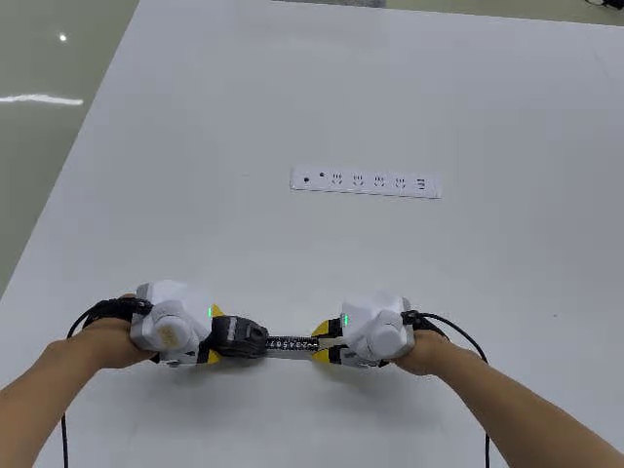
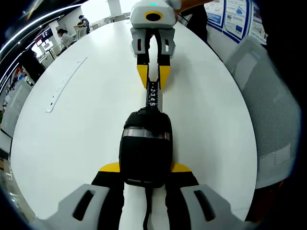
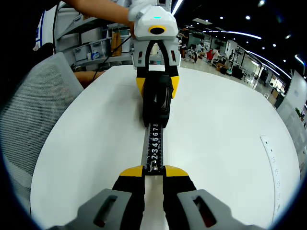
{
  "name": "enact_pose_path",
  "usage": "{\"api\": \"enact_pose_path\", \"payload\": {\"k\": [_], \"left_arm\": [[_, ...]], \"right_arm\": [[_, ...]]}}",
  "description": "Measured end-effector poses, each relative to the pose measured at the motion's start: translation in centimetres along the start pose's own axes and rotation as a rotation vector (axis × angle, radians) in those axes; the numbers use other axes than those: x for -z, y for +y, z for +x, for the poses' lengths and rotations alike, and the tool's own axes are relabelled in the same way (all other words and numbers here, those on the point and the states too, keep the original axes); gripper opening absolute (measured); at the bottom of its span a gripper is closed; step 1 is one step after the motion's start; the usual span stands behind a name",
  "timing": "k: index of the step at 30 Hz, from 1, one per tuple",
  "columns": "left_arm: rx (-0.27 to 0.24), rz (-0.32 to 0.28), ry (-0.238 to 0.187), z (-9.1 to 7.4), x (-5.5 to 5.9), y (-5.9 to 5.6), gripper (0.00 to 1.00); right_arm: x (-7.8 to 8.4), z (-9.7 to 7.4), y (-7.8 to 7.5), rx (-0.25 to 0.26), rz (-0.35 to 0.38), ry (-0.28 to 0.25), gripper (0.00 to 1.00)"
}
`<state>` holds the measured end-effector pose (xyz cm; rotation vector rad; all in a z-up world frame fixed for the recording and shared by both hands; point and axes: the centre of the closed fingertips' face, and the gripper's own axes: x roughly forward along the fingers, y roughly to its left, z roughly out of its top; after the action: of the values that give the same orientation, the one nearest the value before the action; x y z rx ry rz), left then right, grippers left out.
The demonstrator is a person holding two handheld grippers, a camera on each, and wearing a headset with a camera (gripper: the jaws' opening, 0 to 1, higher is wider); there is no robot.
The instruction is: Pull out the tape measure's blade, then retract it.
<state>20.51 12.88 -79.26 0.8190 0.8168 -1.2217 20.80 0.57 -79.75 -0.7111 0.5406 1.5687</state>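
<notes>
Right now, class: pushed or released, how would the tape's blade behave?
The blade probably holds straight: only a short span shows between the case and the right gripper. Thin, it would likely flex if pushed. Released, it may snap back.

You have a white power strip [image 1: 366,182] lying at centre frame on the white tabletop [image 1: 292,88], glossy floor [image 1: 49,107] upper left.

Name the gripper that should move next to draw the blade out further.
Probably right. The right gripper is shut on the tip of the blade, while the left gripper anchors the tape measure case.
</notes>
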Motion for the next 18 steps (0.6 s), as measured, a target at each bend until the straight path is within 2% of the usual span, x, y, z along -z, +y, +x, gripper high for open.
{"api": "enact_pose_path", "payload": {"k": [18], "left_arm": [[0.0,0.0,0.0,-0.1,-0.19,-0.04,0.28]], "right_arm": [[0.46,-0.39,0.03,0.002,-0.002,0.008,0.13]]}}
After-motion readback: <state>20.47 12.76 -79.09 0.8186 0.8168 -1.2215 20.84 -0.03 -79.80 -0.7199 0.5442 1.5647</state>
